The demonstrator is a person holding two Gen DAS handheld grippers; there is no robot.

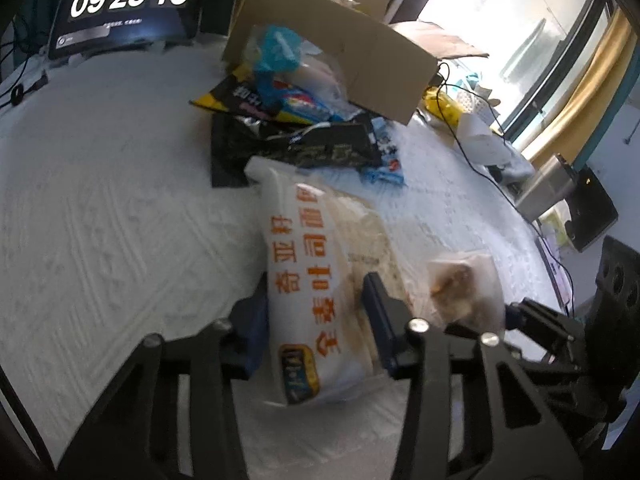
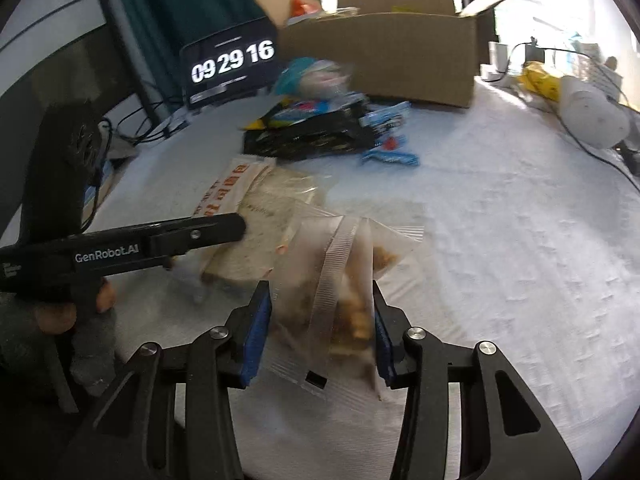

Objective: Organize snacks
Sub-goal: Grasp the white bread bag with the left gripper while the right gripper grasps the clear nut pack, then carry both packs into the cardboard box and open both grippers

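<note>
The left tool (image 1: 316,316) clenches the white bread bag (image 1: 316,264) on the table (image 1: 120,208), just in front of the snack pile (image 1: 296,128), while the right tool (image 2: 322,332) beside it grips a clear snack pouch (image 2: 340,280).

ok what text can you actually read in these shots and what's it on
"09 29 16": on the dark screen by the cardboard box.
"GenRobot.AI": on the left gripper, seen from the right wrist.
Orange Chinese lettering: on the white bread bag, too blurred to quote.
Print on the snack packets: too blurred.
</note>
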